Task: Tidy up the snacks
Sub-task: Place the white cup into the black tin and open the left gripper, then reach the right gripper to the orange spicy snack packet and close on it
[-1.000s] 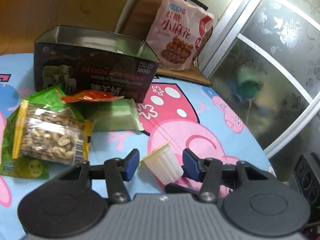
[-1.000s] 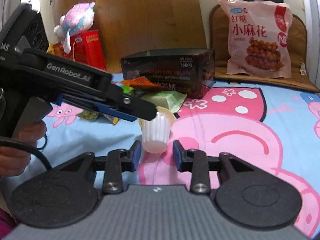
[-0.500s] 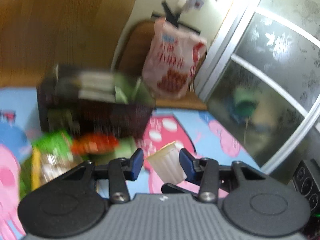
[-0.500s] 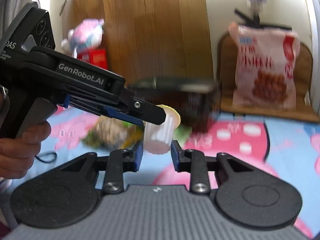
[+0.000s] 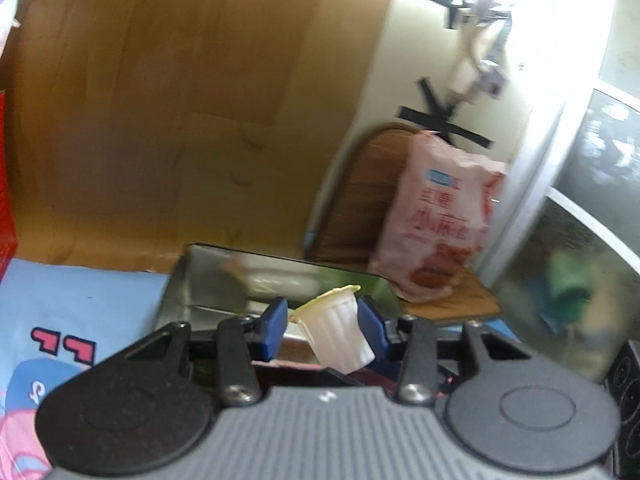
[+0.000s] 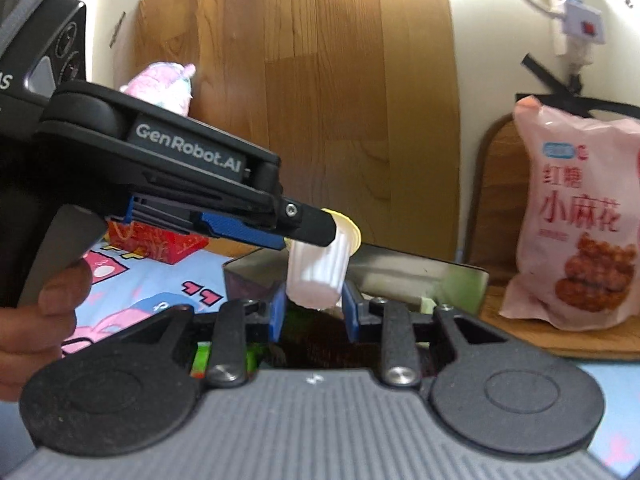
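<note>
"GenRobot.AI" on the left gripper (image 6: 316,240); seemingly "小麻花" on pink bag (image 6: 576,220)

The cup (image 6: 320,268) is above the near edge of the tin (image 6: 420,270), which stands on the table (image 6: 152,280). Behind the tin to the right, a bag (image 6: 580,220) leans on a chair (image 6: 496,200).

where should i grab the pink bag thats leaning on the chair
Take the bag by its flat top seam, coming from the front and slightly above. It stands upright against the chair back, so the rear is blocked. The body looks puffy and wide, while the seam is thin and free, probably the surest pinch.
</note>
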The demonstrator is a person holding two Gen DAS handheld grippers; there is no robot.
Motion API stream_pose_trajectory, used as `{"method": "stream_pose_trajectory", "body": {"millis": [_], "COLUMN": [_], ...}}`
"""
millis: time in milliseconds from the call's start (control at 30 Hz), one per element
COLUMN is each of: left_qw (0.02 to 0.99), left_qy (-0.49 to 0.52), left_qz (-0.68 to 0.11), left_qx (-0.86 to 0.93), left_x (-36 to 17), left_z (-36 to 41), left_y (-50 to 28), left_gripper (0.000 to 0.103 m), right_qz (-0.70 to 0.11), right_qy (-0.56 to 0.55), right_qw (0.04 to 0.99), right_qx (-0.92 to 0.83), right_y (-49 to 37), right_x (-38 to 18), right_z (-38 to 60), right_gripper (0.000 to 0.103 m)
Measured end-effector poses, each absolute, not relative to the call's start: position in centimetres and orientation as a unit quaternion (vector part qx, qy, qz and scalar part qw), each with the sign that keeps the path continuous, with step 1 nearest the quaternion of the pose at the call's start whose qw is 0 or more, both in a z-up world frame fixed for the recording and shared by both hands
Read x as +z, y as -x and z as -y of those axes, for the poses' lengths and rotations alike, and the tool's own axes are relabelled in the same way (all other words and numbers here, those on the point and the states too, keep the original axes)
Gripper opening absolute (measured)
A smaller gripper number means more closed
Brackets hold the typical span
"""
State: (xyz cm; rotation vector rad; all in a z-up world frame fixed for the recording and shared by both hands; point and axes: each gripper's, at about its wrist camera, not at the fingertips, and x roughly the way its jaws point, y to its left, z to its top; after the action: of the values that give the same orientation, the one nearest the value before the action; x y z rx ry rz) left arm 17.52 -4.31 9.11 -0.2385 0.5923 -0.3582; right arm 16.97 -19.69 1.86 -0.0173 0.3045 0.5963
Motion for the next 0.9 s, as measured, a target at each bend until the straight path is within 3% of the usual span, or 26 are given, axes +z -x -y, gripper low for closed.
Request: {"method": "stream_pose_trajectory", "body": {"millis": [167, 400, 900], "left_qw": [0.934, 0.93, 0.903], "left_qy": [0.127, 0.161, 0.216], "left_qz": [-0.302, -0.287, -0.322], "left_qx": [-0.144, -0.164, -0.184], "left_x": [7.7, 7.8, 4.2], "left_z": [3.6, 1.2, -2.7], "left_y": [-19.7, -16.3, -7.5], "left_gripper": [0.038, 0.038, 0.038], "right_qz": [-0.156, -0.145, -0.344], "right_qy": [0.007, -0.057, -0.411], "right_qw": [0.946, 0.942, 0.79], "right_qx": [0.285, 0.296, 0.298], "right_y": [-18.4, -14.7, -14.0], "right_x": [1.6, 2.1, -3.9], "right_z": [17.9, 21.5, 27.6], "right_gripper": [0.034, 0.034, 0.034]}}
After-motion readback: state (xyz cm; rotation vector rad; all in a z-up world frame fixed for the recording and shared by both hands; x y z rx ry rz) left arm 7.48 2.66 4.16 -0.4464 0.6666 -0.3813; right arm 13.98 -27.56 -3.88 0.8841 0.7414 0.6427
